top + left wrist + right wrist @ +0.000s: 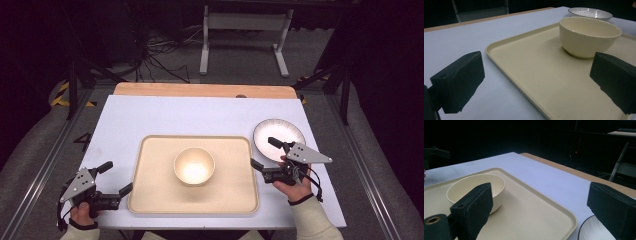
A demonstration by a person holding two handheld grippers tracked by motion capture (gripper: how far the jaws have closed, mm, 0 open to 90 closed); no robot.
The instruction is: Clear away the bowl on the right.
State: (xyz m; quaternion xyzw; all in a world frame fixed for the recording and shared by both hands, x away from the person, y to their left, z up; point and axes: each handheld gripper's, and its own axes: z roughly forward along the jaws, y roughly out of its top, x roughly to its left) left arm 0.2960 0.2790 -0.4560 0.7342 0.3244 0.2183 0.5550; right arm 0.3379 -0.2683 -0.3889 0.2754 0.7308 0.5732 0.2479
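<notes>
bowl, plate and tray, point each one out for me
bowl (194, 166), high view, inside bottom
plate (278, 133), high view, bare far half of the dish
tray (156, 176), high view, bare floor left of the bowl

A lab: dark room, loose cables (160, 57) on the floor behind the bench (200, 112), metal frame rails (37, 172) beside it.
</notes>
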